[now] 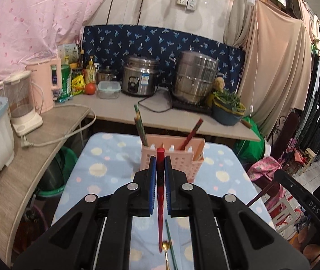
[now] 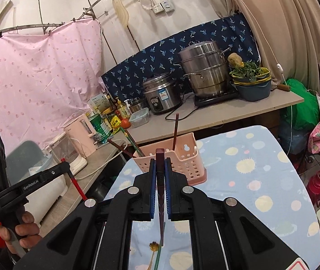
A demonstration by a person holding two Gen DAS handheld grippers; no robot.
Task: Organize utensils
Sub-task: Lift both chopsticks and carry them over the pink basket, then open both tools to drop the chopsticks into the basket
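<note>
"GenRobot.AI" stands in white on the black body of the left gripper (image 2: 66, 171), seen from the right wrist; "DAS" stands on the black bar of the right gripper (image 1: 313, 204); other labels are too small to read

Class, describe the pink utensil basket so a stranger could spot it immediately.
Find the table under the blue spotted cloth. At its far edge, nearest the kitchen counter, stands the pink utensil basket. It is the only perforated plastic container there, with chopsticks poking up from it.
</note>
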